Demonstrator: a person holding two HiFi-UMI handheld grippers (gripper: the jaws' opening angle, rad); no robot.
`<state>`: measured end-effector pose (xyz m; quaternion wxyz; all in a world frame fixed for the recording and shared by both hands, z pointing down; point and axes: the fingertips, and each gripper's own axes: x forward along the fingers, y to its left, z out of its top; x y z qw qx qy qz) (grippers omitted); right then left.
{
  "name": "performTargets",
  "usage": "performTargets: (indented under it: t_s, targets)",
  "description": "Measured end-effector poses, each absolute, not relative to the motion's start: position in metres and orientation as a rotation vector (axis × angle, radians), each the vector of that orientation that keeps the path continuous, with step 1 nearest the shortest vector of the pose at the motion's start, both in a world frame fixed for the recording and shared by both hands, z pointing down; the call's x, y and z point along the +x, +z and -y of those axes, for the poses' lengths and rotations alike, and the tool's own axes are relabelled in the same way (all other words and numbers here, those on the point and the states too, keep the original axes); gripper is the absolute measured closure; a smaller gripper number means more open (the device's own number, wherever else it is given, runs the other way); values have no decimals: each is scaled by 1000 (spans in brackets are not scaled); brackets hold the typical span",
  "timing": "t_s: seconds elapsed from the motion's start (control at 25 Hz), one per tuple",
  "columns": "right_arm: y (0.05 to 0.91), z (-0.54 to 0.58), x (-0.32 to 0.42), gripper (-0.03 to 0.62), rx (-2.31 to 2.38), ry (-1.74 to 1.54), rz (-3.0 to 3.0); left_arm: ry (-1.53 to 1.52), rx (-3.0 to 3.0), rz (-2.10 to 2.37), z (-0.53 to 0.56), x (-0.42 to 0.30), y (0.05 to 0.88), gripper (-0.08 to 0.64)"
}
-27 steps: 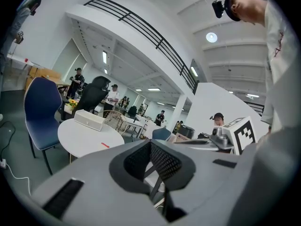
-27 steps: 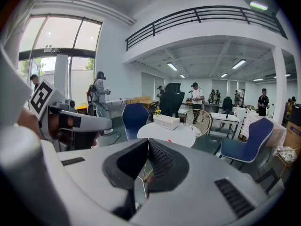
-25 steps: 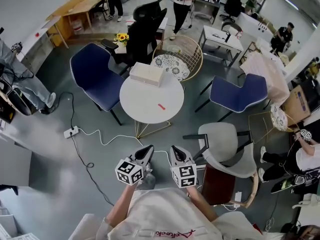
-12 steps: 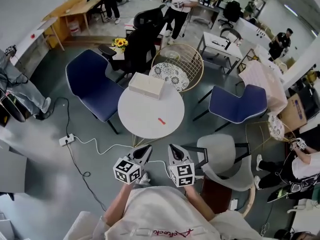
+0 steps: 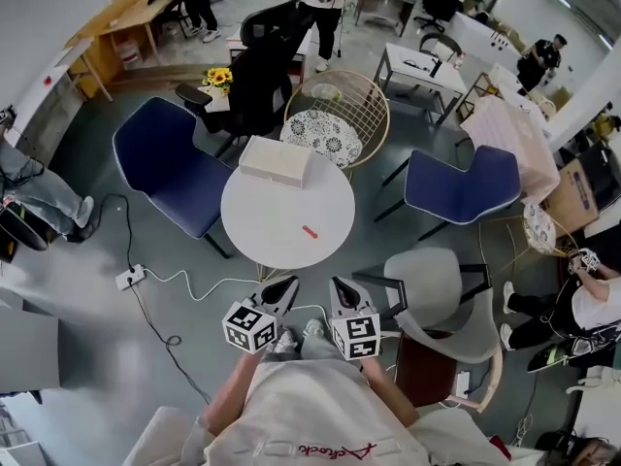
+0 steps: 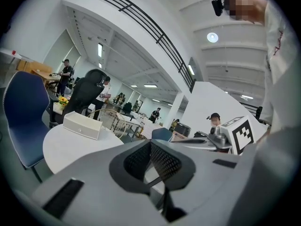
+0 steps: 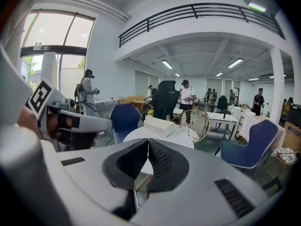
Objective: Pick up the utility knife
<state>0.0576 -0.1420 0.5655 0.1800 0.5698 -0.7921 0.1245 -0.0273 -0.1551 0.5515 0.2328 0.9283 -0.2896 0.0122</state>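
Note:
The utility knife (image 5: 310,231) is a small red thing lying on the round white table (image 5: 257,216), right of its middle. Both grippers hang short of the table's near edge, side by side, pointing toward it. My left gripper (image 5: 287,284) is shut with nothing in it, and its jaws (image 6: 150,144) meet at the tip. The right gripper (image 5: 339,285) is also shut and empty, pads pressed together (image 7: 148,141). A white box (image 5: 277,161) stands at the table's far side and shows in both gripper views (image 6: 83,125) (image 7: 160,125). Neither gripper view shows the knife.
Blue chairs stand left (image 5: 160,163) and right (image 5: 461,187) of the table, a wire chair (image 5: 335,115) behind it, and a grey chair (image 5: 437,294) close to my right gripper. A power strip (image 5: 129,278) and its white cable lie on the floor at left. People stand farther back.
Both grippers have moved together toward the round table, which now lies nearer in the head view. The person's feet have come into view below the grippers. Both stay shut.

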Motion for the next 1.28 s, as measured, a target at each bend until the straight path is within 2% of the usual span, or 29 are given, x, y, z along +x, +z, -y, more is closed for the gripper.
performTargets:
  t_s: [0.8, 1.28]
  targets:
    - [562, 248, 64, 575, 1550, 373, 2338, 82, 2518, 910, 241, -21, 548, 548]
    - [599, 253, 67, 575, 1500, 497, 2302, 123, 2446, 907, 250, -18, 575, 548]
